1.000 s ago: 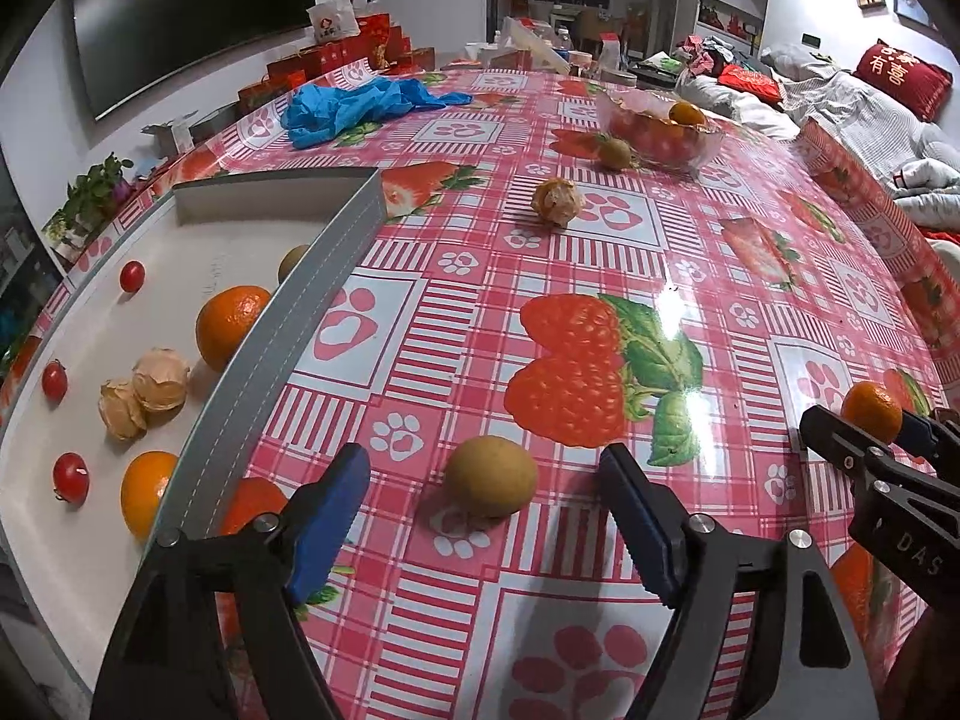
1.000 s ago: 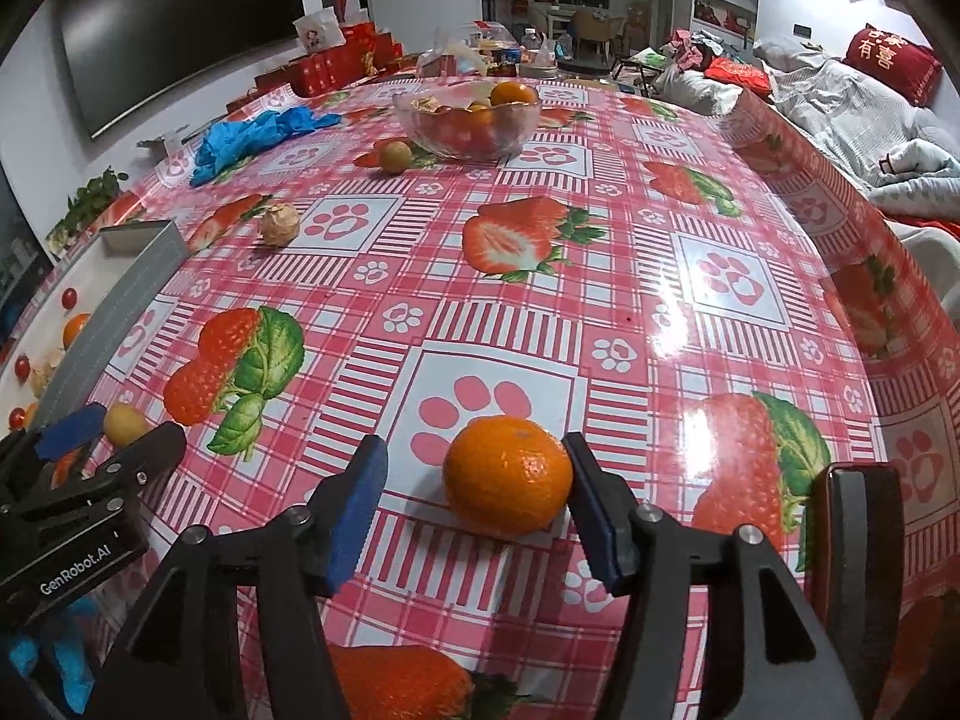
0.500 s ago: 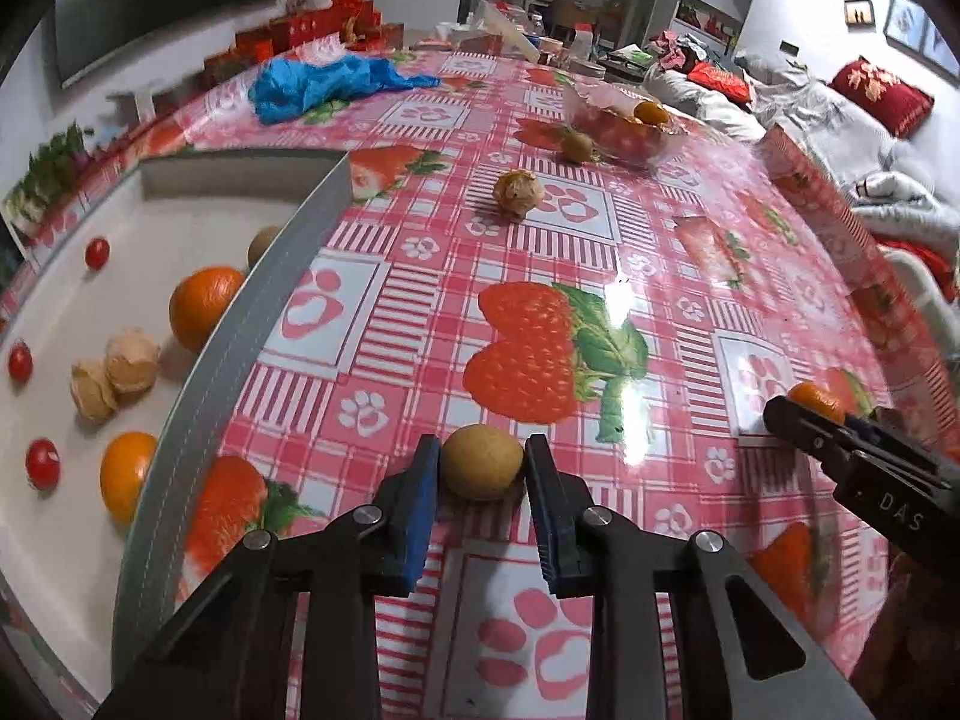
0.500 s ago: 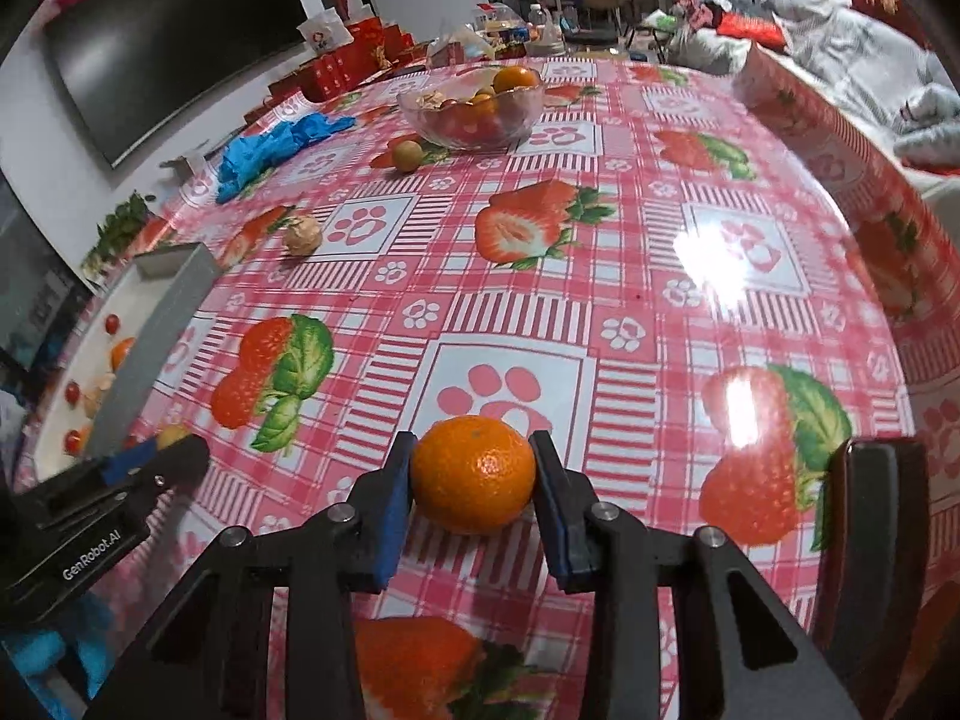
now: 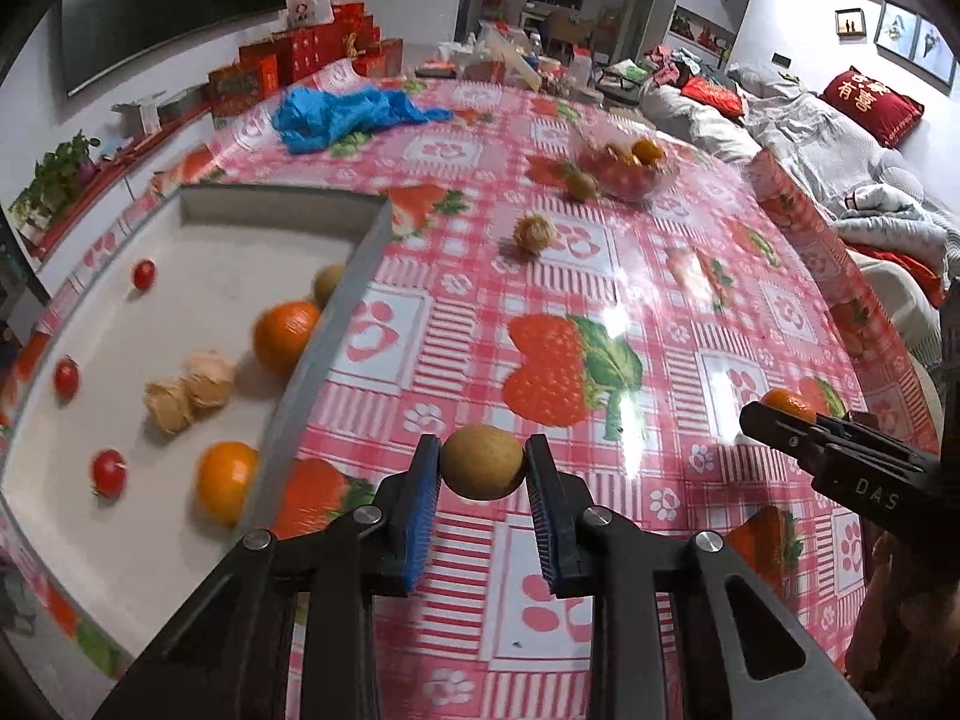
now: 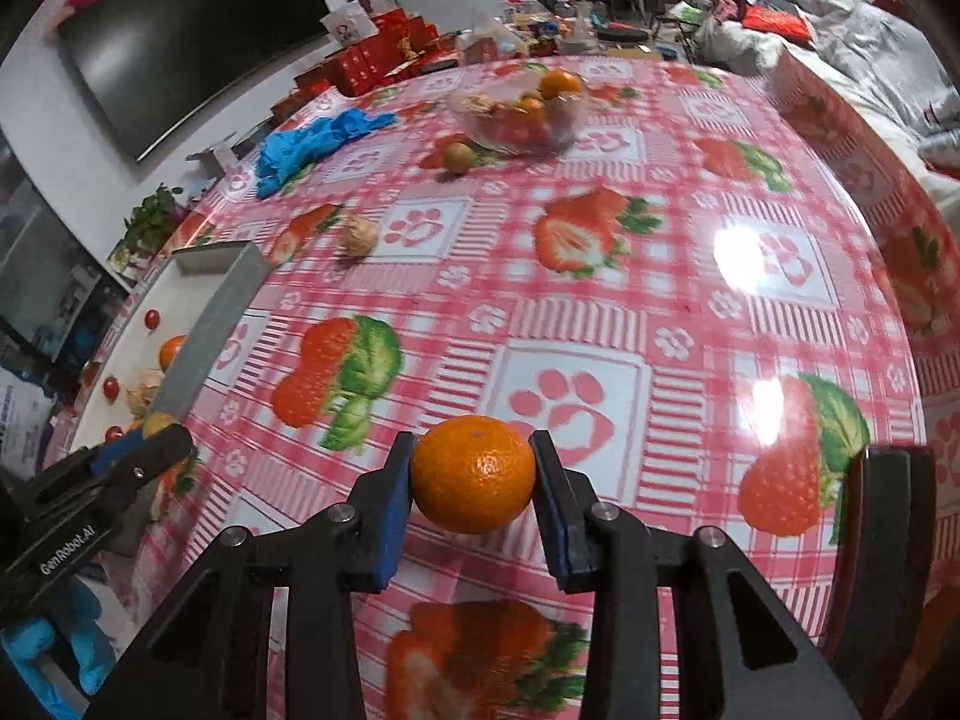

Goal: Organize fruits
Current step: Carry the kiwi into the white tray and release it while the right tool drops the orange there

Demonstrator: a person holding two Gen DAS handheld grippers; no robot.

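Presently, a brown round fruit point(image 5: 482, 462) is clamped between the blue pads of the left tool point(image 5: 483, 480), above the table point(image 5: 600, 276) and just right of the grey-walled tray point(image 5: 312, 360). An orange mandarin point(image 6: 473, 473) is pinched likewise by the right tool point(image 6: 474, 480), over a paw-print square. Inside the tray, oranges, cherry tomatoes point(image 5: 108, 471) and two papery husked fruits point(image 5: 189, 390) are noted. Farther off, a glass bowl of fruit point(image 6: 519, 114), a loose greenish fruit point(image 6: 458, 156), a husked fruit point(image 6: 359, 234) and a blue cloth point(image 6: 312, 138) are recorded; nothing is found between the tools and the tray. The tray's contents are shown fully only in the left view. "DAS" is read on the right tool there, "GenRobot.AI" on the left tool in the right view.
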